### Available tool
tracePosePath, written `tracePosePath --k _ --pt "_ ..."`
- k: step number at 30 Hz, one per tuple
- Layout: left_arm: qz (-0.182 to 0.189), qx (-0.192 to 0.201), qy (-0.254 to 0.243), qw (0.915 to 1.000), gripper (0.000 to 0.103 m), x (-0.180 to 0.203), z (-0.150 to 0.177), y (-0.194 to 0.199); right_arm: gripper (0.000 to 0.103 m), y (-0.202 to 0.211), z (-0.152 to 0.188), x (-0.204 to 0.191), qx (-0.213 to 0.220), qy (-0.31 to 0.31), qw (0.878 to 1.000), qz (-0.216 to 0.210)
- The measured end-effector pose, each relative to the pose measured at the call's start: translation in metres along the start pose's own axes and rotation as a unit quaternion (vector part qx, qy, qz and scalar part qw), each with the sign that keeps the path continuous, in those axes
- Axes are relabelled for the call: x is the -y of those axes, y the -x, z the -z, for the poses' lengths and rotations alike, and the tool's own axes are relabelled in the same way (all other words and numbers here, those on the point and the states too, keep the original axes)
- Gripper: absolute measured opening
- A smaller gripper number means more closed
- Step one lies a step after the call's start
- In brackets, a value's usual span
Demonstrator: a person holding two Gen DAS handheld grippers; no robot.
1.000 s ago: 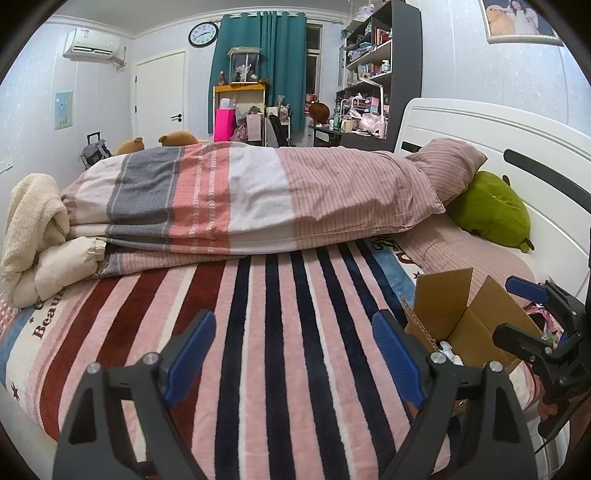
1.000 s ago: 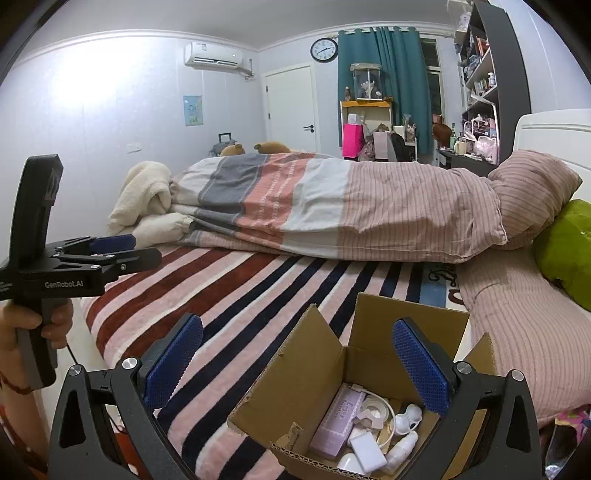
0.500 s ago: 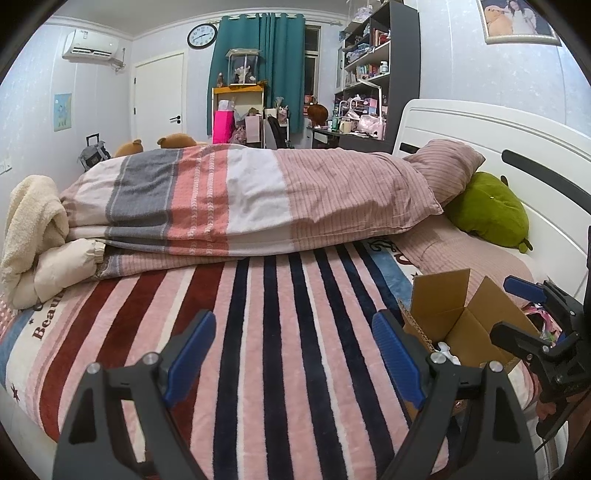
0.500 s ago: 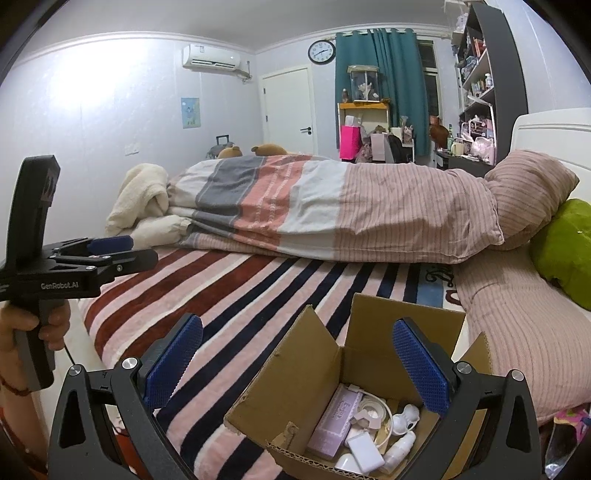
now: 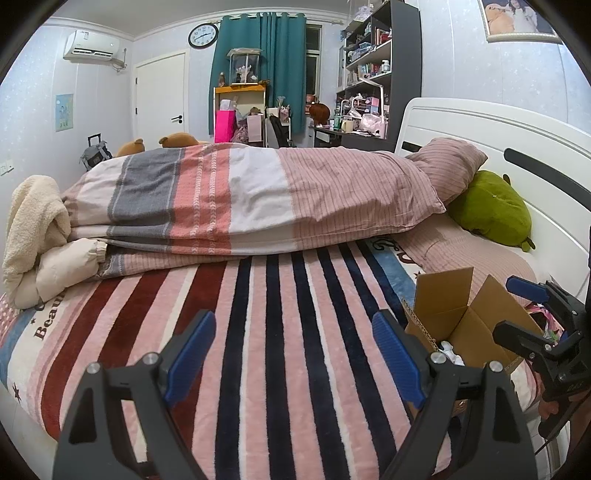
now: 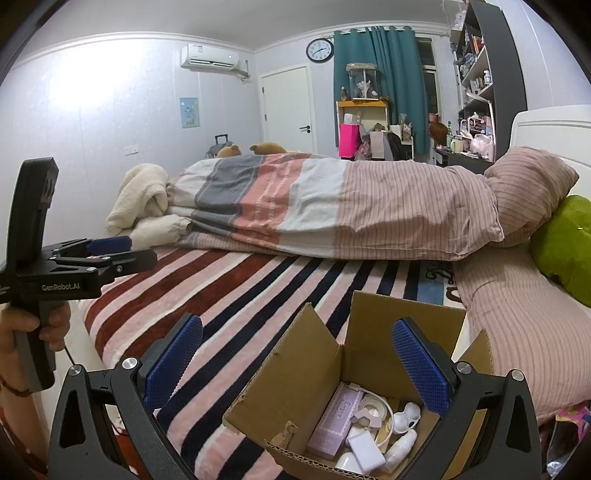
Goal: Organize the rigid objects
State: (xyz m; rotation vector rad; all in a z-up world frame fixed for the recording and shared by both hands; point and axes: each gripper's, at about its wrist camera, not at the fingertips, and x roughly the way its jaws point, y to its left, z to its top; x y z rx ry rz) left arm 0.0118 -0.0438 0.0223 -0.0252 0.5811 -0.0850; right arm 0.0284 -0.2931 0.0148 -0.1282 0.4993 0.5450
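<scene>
rigid objects sit jumbled in the cardboard box, which rests on the bed near its right edge, flaps standing up. the right tongs hang spread wide just above the box's open top, nothing between the blue pads. framed between them lie a lilac rectangular case, a roll of tape, a small white block, and some white bottle-like pieces too small to tell apart.

the left tongs are likewise spread and carry nothing, hovering over the striped blanket to the left of the box; in the left wrist view the box shows just beyond the right-hand pad, with the right tongs seen side-on above its far flap. in the right wrist view the left tongs appear at the left edge, gripped by a hand on the black handle.

further out, a folded quilt in grey, salmon and white bands lies across the bed behind the blanket, a cream fleece bunched at its left end. a pink striped pillow and a green plush cushion lean by the white headboard. beyond stand a teal curtain, a wall clock and a dark shelf unit.
</scene>
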Motion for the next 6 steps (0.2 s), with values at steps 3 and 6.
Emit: tracePosePath --k 3,6 --pt "0.0 0.0 -0.001 1.0 0.085 -0.0002 -0.0001 -0.0001 0.103 -0.0004 0.0005 -0.0005 -0.001 0.0 1.0 0.001" --pt "0.001 0.0 -0.001 1.0 0.085 -0.0003 0.0 0.0 0.103 -0.0001 0.001 -0.0008 -0.001 0.0 1.0 0.0"
